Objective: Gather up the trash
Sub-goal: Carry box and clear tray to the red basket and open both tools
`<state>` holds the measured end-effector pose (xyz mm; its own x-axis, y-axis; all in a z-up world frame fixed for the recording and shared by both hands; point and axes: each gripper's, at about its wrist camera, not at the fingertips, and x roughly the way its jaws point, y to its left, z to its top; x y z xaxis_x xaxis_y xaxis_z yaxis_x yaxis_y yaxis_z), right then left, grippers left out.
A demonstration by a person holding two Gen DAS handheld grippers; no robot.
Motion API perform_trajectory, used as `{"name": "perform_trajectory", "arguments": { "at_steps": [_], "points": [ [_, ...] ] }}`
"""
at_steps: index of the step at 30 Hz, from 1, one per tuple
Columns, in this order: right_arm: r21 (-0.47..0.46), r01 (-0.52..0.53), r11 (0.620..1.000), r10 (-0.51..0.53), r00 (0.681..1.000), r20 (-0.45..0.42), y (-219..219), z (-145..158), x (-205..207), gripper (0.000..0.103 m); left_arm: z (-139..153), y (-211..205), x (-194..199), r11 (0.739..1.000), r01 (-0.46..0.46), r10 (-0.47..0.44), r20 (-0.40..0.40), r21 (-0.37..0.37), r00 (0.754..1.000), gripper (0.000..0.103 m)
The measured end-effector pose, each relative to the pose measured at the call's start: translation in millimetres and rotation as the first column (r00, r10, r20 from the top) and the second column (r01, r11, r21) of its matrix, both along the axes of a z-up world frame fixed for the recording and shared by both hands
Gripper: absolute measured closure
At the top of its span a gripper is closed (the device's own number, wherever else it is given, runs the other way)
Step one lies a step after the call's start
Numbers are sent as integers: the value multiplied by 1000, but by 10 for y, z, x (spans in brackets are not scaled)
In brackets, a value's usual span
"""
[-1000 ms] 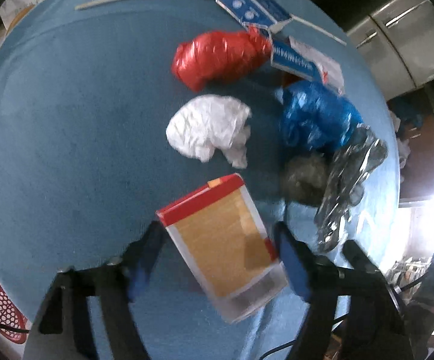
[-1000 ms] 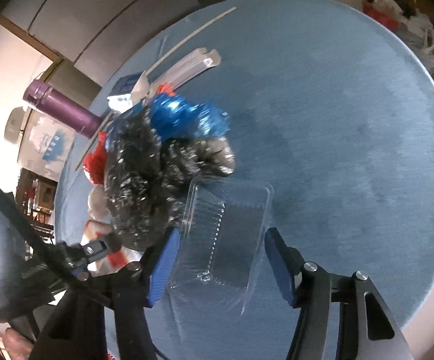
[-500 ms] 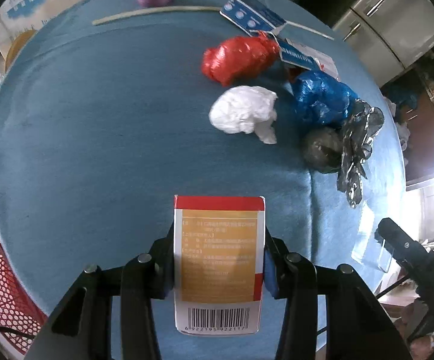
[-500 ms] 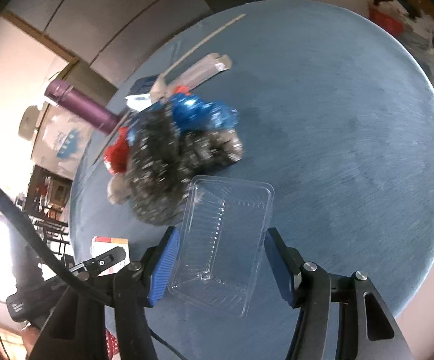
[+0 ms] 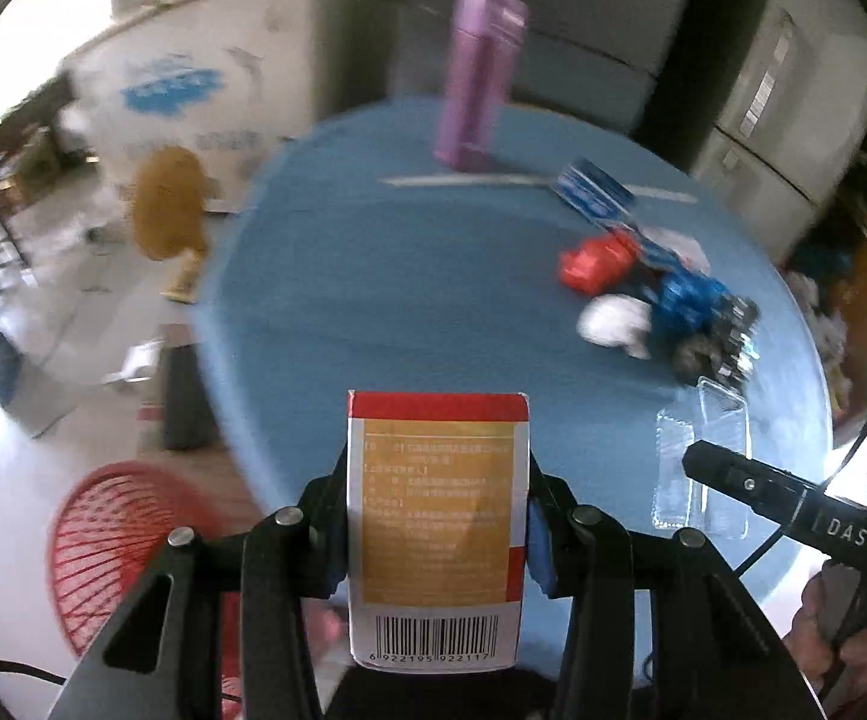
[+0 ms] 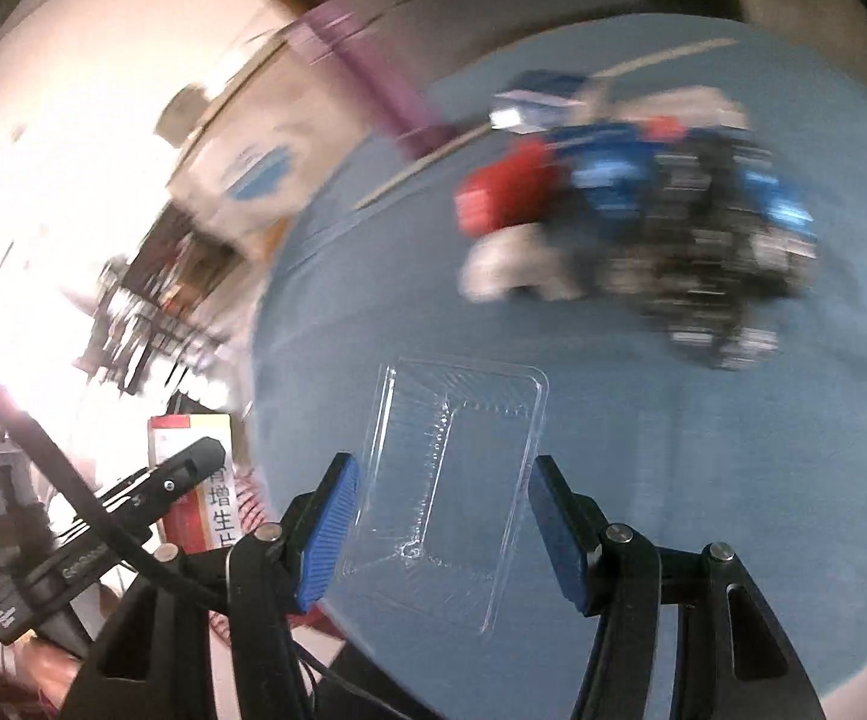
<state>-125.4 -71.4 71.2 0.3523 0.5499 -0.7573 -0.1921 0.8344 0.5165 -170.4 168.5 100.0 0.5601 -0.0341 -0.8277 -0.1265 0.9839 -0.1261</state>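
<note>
My left gripper (image 5: 436,534) is shut on a red, white and orange carton (image 5: 436,528) with a barcode, held above the near edge of the round blue table (image 5: 373,312). My right gripper (image 6: 442,516) is shut on a clear plastic tray (image 6: 451,480), which also shows in the left wrist view (image 5: 703,456). A pile of crumpled trash lies on the table: red bag (image 5: 592,258), white bag (image 5: 613,324), blue bag (image 5: 685,300) and a silvery black wrapper (image 5: 721,342). The carton also shows at the left of the right wrist view (image 6: 190,438).
A red mesh basket (image 5: 115,546) stands on the floor left of the table. A purple bottle (image 5: 478,78) stands at the table's far edge, with a thin stick (image 5: 463,181) and a blue-white packet (image 5: 595,192) near it. Cabinets stand behind.
My left gripper closed on the carton and lifted it back toward the table's near edge. My right gripper lifted the clear tray away from the pile. Both views swung and blurred.
</note>
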Motion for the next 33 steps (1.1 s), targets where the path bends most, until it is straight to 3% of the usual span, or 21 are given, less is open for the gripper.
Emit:
{"name": "perform_trajectory", "arguments": {
  "at_steps": [3,7,14,17,22,30,33],
  "points": [
    [12,-107,994,107,994,1,465,36,17,41,12,380,-219,994,-101,100,19,34,995,55],
    [30,-266,963,266,964,9,1184,78,-53,41,-10,939,-526,970,-231,231,2,71,973,55],
    [53,-461,886,461,887,16,2210,19,-272,41,-328,1730,-948,911,-406,411,-68,69,909,55],
    [60,-495,867,497,868,-9,2508,-128,-323,41,-512,1909,-1008,898,-439,440,-101,35,892,55],
    [58,-516,854,519,852,-65,2795,-416,-391,39,-742,2020,-1044,896,-443,435,-142,-29,889,55],
    [99,-481,871,491,859,-145,2898,-760,-255,37,-909,2056,-1113,894,-441,425,-162,-82,891,54],
    [126,-454,882,471,863,-181,2903,-828,-196,34,-960,2068,-1111,893,-439,420,-165,-98,892,48]
  ]
}}
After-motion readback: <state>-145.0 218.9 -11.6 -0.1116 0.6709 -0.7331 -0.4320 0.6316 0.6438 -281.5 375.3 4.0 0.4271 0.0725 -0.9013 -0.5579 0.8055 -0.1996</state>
